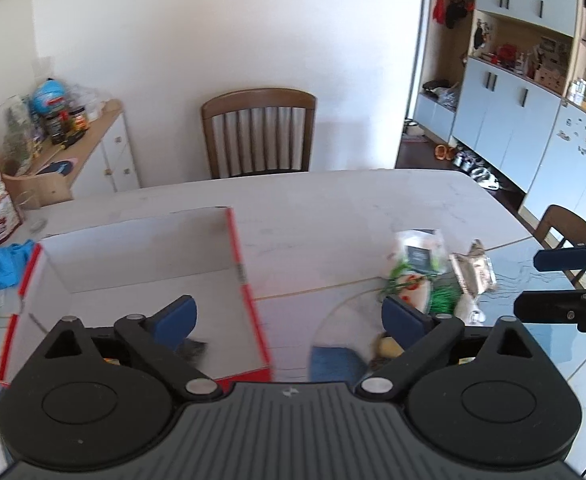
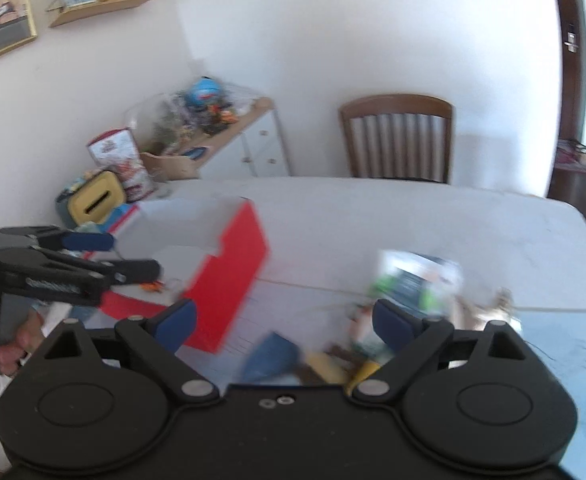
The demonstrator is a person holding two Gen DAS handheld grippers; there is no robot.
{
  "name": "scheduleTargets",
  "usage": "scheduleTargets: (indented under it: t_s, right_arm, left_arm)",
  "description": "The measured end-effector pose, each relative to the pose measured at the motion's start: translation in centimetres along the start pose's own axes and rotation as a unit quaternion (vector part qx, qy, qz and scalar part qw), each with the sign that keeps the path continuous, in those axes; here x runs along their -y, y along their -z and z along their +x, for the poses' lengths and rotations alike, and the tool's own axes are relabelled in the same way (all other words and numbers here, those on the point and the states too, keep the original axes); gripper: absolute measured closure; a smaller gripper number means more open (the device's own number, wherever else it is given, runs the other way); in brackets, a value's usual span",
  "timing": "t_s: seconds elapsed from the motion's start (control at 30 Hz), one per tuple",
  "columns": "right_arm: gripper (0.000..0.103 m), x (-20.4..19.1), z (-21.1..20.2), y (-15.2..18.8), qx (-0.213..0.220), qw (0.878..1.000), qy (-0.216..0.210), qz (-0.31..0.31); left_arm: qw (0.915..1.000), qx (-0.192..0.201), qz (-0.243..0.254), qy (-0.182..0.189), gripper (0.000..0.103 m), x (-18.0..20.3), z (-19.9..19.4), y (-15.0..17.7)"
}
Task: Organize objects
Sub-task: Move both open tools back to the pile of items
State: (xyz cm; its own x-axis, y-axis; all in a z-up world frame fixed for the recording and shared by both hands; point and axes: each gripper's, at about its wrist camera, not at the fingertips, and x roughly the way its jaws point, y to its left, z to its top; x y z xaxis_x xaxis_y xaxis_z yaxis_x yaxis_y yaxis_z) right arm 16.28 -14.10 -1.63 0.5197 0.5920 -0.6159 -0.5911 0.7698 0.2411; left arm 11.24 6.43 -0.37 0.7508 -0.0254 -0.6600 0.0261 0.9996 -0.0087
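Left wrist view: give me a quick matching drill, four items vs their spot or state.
Items:
1. box
2. chair
3. foil packet
4. left gripper

Descriptions:
A. behind the table's far edge, by the wall
B. jaws wide, nothing between them
C. on the table, right of the box, in the pile of packets
D. open-topped, red rim, left part of the table

Pairs: 1-D, 2-A, 3-C, 4-B

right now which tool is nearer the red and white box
Left. The left tool hangs over the near right corner of the red and white box, one finger above its inside. The right tool is off to the box's right, above the packets.
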Motion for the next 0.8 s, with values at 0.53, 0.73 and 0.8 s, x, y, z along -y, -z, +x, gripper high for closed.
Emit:
scheduleTargets:
  t_s: [0.53, 0.73, 0.8]
  right_arm:
    - [0.01, 9.1, -0.3, 6.3, -0.053, 0.995, 0.082, -0.007]
    - [0.013, 11.0, 1.9, 8.3, -0.086, 0.993, 0.075, -0.022]
    - [0.014, 11.3, 2.6, 8.8, -0.095, 0.993, 0.069, -0.026]
  left_arm:
    - [0.9977, -0.029, 0.024, 0.056, 0.0, 9.3, 6.3, 2.9]
    - [0.9968, -0.044, 0.04, 0.054, 0.0, 11.9, 9.0, 4.7]
    - [0.9964, -0.048, 0.04, 0.058, 0.0, 12.4, 9.6, 5.1]
